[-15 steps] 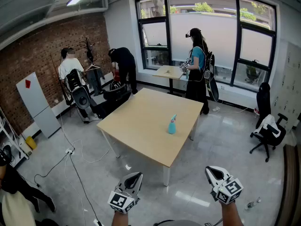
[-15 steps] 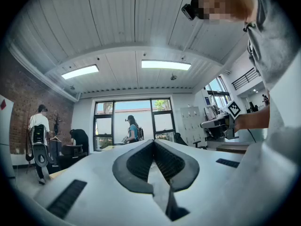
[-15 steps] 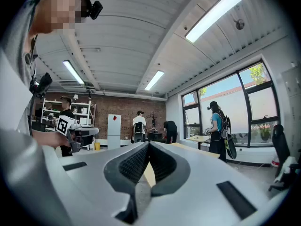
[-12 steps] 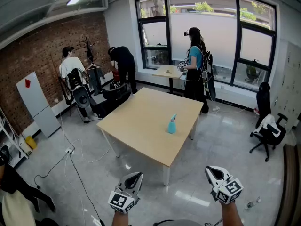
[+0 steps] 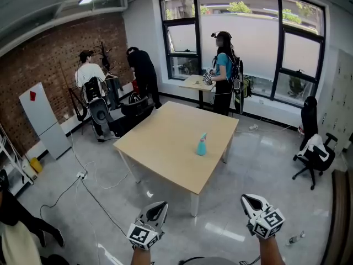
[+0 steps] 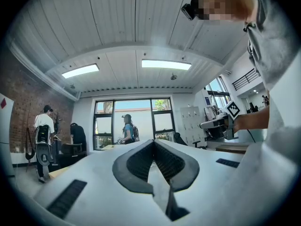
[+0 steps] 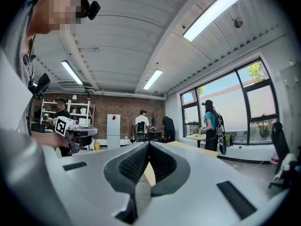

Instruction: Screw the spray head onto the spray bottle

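the only change in the room is among the people at the far side. the person in the blue top [image 5: 223,73] now stands closer to the small table [image 5: 194,83] by the window than a moment ago. the person in the white top [image 5: 90,76] by the brick wall has shifted a little to the right. none of that bears on the job.

the big table [image 5: 160,148] stands as it did. the spray bottle [image 5: 202,147] is upright on it, toward its right edge, in the same spot. it seems to carry its spray head, but it is too small here to tell whether the head is screwed down.

the left gripper [image 5: 160,205] and the right gripper [image 5: 247,200] hang low, well short of the big table, unmoved. each has its jaws fully together with nothing between them.

so i judge the task not yet begun: the person must first come up to the big table and open a gripper for the spray bottle.
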`<action>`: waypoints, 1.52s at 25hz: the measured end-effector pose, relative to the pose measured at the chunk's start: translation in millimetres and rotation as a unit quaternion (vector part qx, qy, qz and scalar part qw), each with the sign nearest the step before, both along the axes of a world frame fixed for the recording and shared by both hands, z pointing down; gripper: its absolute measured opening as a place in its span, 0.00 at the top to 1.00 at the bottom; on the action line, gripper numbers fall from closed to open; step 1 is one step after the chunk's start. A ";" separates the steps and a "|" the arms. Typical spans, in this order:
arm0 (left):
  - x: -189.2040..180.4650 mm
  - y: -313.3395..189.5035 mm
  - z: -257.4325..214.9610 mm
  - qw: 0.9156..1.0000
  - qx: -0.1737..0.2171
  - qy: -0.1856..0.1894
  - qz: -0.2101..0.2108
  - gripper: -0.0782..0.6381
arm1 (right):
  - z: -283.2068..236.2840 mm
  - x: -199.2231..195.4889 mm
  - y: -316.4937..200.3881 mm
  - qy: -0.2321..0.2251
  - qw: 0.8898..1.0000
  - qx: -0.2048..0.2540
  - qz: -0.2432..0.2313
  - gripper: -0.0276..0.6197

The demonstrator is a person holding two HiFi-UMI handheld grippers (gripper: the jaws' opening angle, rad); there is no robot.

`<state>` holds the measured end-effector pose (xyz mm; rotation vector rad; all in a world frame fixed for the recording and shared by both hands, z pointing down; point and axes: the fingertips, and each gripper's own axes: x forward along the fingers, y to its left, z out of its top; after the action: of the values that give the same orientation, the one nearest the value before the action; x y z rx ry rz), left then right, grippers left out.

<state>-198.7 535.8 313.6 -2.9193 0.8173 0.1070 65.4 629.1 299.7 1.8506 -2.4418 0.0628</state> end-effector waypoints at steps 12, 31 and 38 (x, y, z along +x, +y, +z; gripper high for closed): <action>5.4 -10.1 11.6 1.000 -0.013 -0.004 0.004 0.88 | 6.8 8.4 -9.3 -0.037 0.999 0.002 0.011 0.95; 9.1 -47.8 32.3 0.999 -0.032 -0.010 0.012 0.88 | 27.0 15.2 -46.7 -0.039 0.999 -0.019 0.029 0.95; -5.6 -69.2 34.9 0.999 -0.035 -0.008 0.017 0.88 | 24.4 0.0 -70.2 -0.038 0.999 -0.017 0.033 0.95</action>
<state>-204.3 466.6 348.6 -2.9954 0.7855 0.0592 65.4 558.9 324.1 1.9480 -2.4121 0.1803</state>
